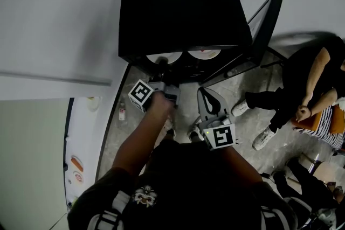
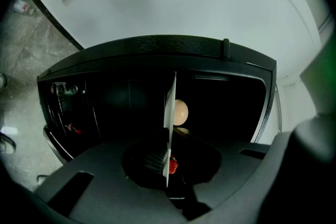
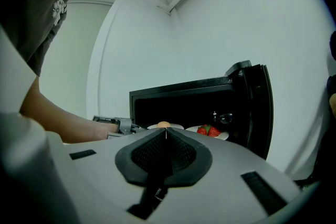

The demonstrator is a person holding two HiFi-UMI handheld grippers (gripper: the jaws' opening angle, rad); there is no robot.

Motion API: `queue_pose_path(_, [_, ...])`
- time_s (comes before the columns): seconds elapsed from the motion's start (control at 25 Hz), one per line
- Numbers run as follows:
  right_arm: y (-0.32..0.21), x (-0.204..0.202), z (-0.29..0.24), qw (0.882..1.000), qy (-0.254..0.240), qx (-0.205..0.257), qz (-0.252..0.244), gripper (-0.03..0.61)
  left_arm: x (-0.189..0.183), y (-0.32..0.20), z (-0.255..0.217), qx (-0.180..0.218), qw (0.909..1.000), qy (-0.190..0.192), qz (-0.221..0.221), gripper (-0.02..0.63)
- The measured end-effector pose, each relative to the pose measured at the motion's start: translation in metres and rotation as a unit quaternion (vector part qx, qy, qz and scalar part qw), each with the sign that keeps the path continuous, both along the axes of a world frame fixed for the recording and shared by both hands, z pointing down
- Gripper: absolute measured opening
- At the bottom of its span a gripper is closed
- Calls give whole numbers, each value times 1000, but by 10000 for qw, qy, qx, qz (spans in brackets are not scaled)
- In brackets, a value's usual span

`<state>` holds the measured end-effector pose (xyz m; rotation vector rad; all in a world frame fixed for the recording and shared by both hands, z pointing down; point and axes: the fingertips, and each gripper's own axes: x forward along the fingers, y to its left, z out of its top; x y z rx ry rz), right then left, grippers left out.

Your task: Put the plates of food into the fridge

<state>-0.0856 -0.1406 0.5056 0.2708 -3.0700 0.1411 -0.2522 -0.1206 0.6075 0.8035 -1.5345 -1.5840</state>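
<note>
The left gripper (image 2: 168, 161) is pinching the near rim of a white plate (image 2: 169, 107), pads pressed on either side of it. In its own view the plate runs edge-on straight ahead of the jaws into the dark inside of the black fridge (image 2: 105, 97). An egg (image 2: 180, 112) sits on the plate just beyond the pads, and a small red bit (image 2: 172, 166) shows right at the pads, too close to tell what it is.

From the head view this gripper (image 1: 160, 68) reaches forward to the fridge's mouth, with the held plate just ahead of it under the fridge's top edge. A second plate (image 1: 205, 53) lies just to the right of the first, inside the opening; the right gripper view shows strawberries (image 3: 208, 130) on it.

The right gripper (image 3: 166, 136) has its jaws pressed together with nothing between them. It is held back from the fridge, with both plates ahead of it and the open door (image 3: 261, 107) ahead to its right. The left gripper and the person's forearm (image 3: 58, 123) are ahead to its left
</note>
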Motion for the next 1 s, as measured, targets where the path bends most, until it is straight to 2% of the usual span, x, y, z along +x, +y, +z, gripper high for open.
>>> queue_pose_path(0.28, [5,0,0,10000,-3,3,29,26,-3,1,0,38,10000,4,-83,37])
queue_pose_path(0.4, [6,-1,-1,10000,-24,7,56,26,-4,2,-2,5,9999,-120,-79,37])
queue_pose_path(0.52, [5,-2,-1,9999,-31,0,105,26,-5,0,-2,-200,9993,-299,55,37])
queue_pose_path(0.68, [8,-1,3,9999,43,9,149,26,6,5,-3,-553,9965,-514,350,119])
queue_pose_path(0.76, [10,0,4,9998,59,21,183,26,17,12,-6,-725,9932,-716,568,146])
queue_pose_path(0.84, [12,-1,1,9997,19,27,247,26,31,20,-11,-876,9875,-1015,833,146])
queue_pose_path(1.0, [12,-1,-7,9990,-19,87,434,26,49,39,-20,-1182,9704,-1726,1207,146])
